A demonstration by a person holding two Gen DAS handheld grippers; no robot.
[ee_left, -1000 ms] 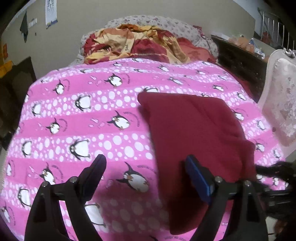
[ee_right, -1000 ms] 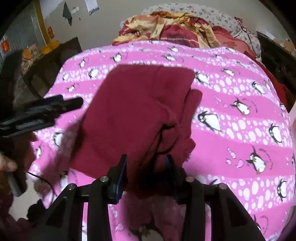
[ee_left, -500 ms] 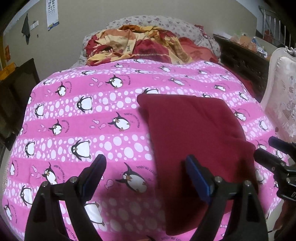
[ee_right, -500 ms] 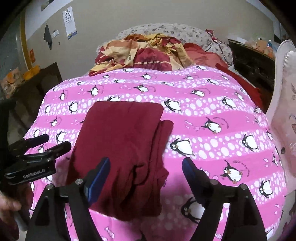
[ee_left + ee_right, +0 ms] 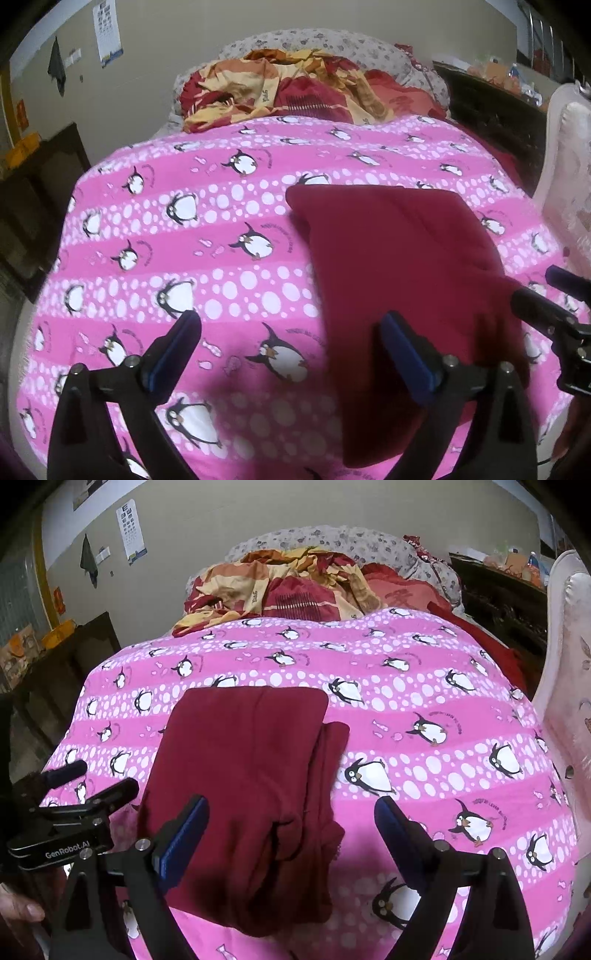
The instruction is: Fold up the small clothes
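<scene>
On the pink penguin blanket [image 5: 424, 686] that covers the bed, the dark red garment [image 5: 243, 775] lies folded into a long slab, its far edge square and its near end hanging toward the blanket's front edge. I have both tongs hanging above that near end. My right gripper [image 5: 291, 825] has just been opening, and its blue pads now stand wide with nothing pinched; the cloth lies on the bed below them, apart from the pads. My left gripper [image 5: 291, 336] has also just spread a little further and is released, its right finger over the garment's left margin, its left finger over bare blanket.

I judge one fold as just laid down and let go. From the right wrist view the result is not clean: a narrower under-layer sticks out along the right side, and the near end is bunched with a dark crease. So the step in hand is the pause between folds.

What the next move calls for, I think, is a pinch on both near corners, taking every layer at once, then carrying them up and over to meet the far edge. I would first nudge that protruding strip in, or it will show after the fold. The crumpled orange and red bedding [image 5: 291, 85] sits well apart by the headboard.
</scene>
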